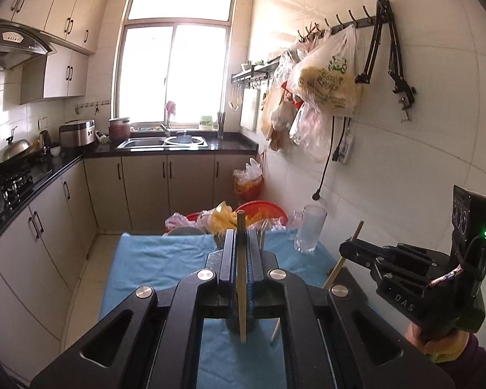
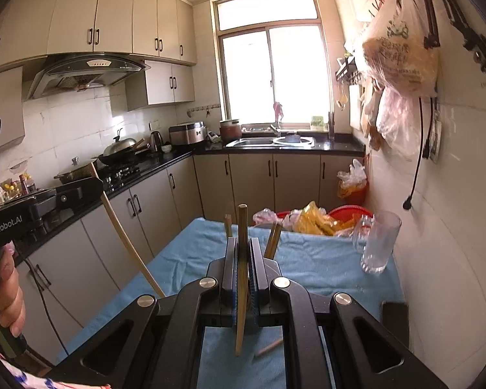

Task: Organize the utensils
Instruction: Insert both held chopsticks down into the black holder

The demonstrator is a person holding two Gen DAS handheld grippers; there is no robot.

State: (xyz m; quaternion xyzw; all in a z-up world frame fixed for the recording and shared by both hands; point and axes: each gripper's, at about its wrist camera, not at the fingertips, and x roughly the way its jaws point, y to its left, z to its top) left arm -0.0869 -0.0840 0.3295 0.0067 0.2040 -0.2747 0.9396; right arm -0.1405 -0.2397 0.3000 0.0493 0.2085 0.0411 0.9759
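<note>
In a narrow kitchen, a person is holding a gripper in each hand above a table draped in a blue towel (image 1: 152, 259). The left gripper (image 1: 242, 236) is clamped tight on a pale wooden chopstick (image 1: 241, 278), which is standing nearly upright between its ribbed blue pads. The right gripper (image 2: 242, 243) is pinching a darker, olive-toned chopstick (image 2: 241, 291) the same way, its blunt top poking above the jaws. Both sticks are hanging clear of the cloth.

A clear glass mug (image 2: 379, 243), smooth-walled and handled, is standing near the wall side of the table, apparently the intended holder. More chopsticks are lying loose on the towel below the grippers, and others are sticking up beyond the fingers, though what is holding them is hidden.

The risks look plain enough. Each stick is slim and round, and gripped near its middle, so it could pivot or slide down between the pads if tilted carelessly. The mug is tall, light-looking and sitting on soft, rumpled terry cloth; a stick nudging its rim could tip it. With both grippers working close together, the two sticks could also knock each other on the way in.
</note>
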